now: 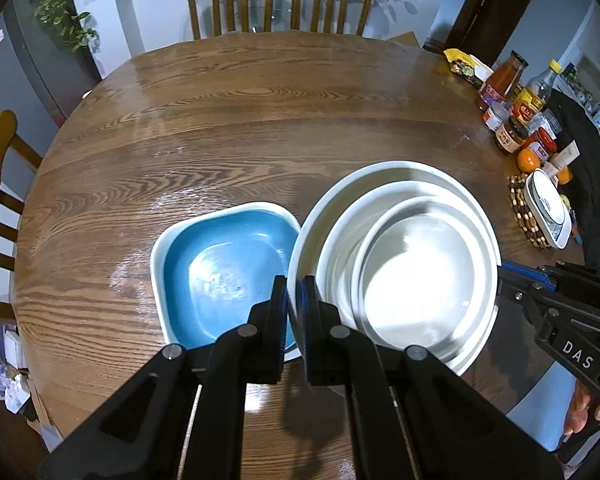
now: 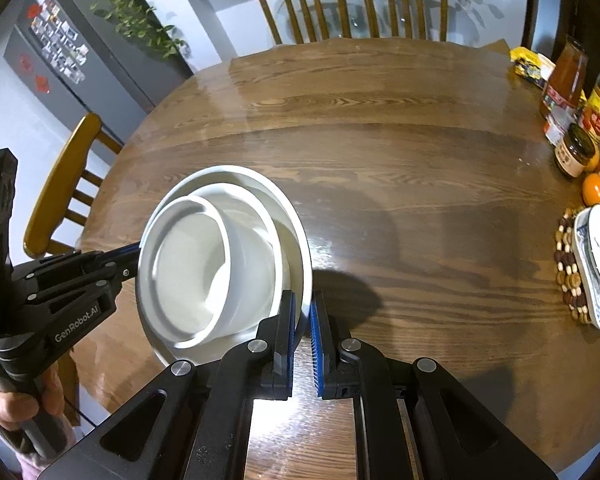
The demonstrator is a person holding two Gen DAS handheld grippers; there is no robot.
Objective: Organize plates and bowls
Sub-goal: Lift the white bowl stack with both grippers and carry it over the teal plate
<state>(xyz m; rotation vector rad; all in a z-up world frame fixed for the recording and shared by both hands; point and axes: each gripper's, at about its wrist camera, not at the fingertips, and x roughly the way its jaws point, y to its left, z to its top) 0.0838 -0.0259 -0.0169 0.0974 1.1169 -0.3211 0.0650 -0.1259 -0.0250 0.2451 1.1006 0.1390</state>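
A stack of three nested white bowls [image 1: 400,264] is held above the round wooden table [image 1: 240,120]. My left gripper [image 1: 297,292] is shut on the left rim of the largest bowl. My right gripper [image 2: 303,312] is shut on the opposite rim of the same stack [image 2: 220,256]; it also shows at the right in the left wrist view [image 1: 512,276]. A square blue dish [image 1: 224,276] with a white rim sits on the table just left of the stack, partly behind my left fingers.
Sauce bottles and jars [image 1: 512,100], oranges [image 1: 528,160] and a patterned dish on a beaded trivet [image 2: 596,264] crowd the table's right edge. Wooden chairs stand at the far side [image 1: 280,0] and the left [image 2: 60,188].
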